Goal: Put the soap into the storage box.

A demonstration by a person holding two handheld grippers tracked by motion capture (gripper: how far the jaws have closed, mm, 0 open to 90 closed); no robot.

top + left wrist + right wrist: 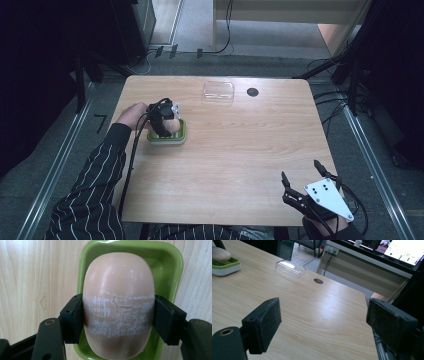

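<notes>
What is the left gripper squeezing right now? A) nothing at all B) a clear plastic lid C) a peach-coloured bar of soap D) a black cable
C: in the left gripper view, the two black jaws of the left gripper press against both sides of the peach-coloured bar of soap, which sits over the green soap dish; the clear plastic lid lies apart, farther back on the table.

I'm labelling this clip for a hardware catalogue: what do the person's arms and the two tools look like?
The left tool is black, with a black cable trailing back along a dark sleeve with thin white stripes. The right tool is black too, topped by a grey three-cornered plate with small dark dots. Both have flat, blocky black pads.
</notes>
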